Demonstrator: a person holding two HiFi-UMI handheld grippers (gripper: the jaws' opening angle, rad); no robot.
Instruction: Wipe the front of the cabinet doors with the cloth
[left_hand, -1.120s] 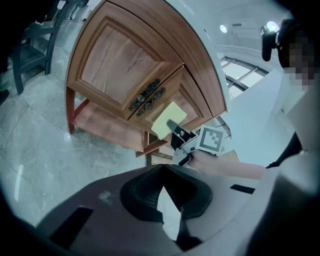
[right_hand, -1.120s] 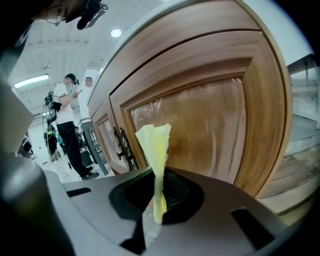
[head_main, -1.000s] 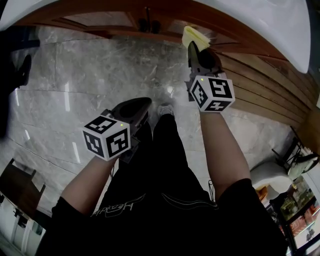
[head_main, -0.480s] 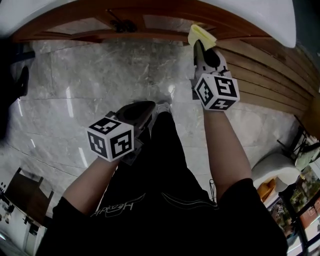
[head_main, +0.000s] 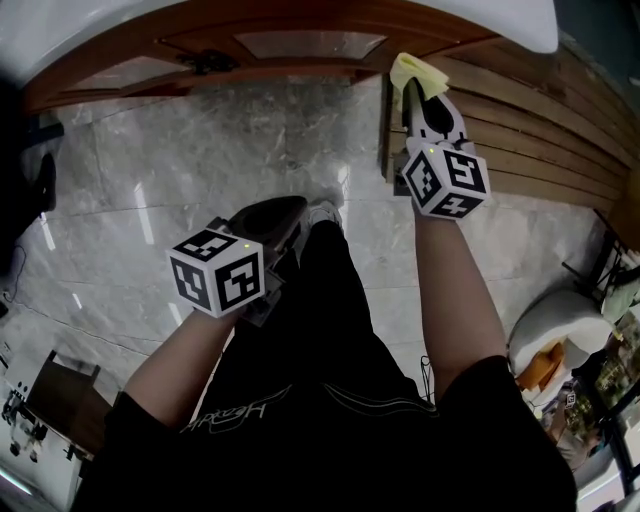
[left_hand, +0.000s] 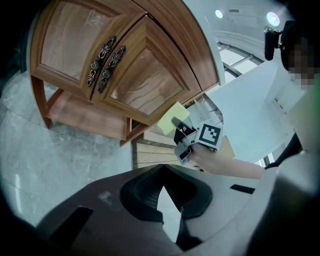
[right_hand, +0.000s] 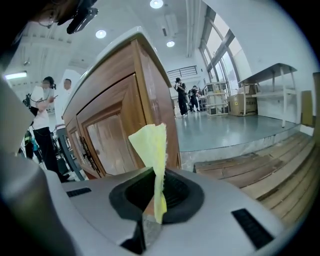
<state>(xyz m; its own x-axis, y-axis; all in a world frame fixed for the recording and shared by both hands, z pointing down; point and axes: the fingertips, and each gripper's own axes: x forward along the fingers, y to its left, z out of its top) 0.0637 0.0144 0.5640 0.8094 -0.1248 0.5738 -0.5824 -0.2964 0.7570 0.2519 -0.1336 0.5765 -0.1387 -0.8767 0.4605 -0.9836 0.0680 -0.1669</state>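
The cabinet doors (left_hand: 135, 85) are varnished wood with a soft sheen and visible grain. Their handles (left_hand: 102, 62) look like dark ornate metal. The floor (head_main: 200, 170) is polished grey stone (lamp glints show in it). The cloth (right_hand: 150, 145) is thin, matt yellow fabric, and the right tool (right_hand: 152, 175) has a matt grey plastic shell.
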